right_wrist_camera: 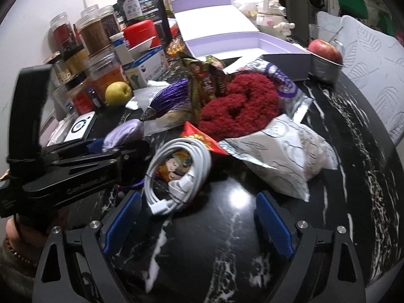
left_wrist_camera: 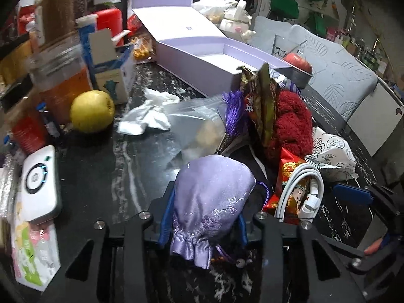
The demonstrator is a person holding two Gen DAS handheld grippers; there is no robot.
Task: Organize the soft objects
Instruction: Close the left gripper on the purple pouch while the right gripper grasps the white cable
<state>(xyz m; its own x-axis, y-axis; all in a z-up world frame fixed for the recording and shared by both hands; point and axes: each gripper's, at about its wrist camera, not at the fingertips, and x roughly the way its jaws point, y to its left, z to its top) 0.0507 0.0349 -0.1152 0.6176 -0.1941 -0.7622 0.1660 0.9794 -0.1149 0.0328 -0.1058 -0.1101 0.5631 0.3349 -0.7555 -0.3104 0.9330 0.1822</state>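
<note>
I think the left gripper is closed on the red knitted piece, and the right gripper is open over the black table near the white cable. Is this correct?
Not quite. The left gripper is closed on the lilac pouch, not the red knit, which lies untouched further back; the left wrist view shows this. The rest holds: the right gripper is open over the table near the cable.

Light level: both views are dimly lit, and the far room is left dark.
Glare: a bright overhead reflection is seen on the black marble table (right_wrist_camera: 234, 197), just behind the right gripper (right_wrist_camera: 198, 223).
Blur: motion smear is shown by the jars (left_wrist_camera: 58, 58) left of the table's middle.
Distortion: the edges are bent and the corners blackened by the fisheye lens.
</note>
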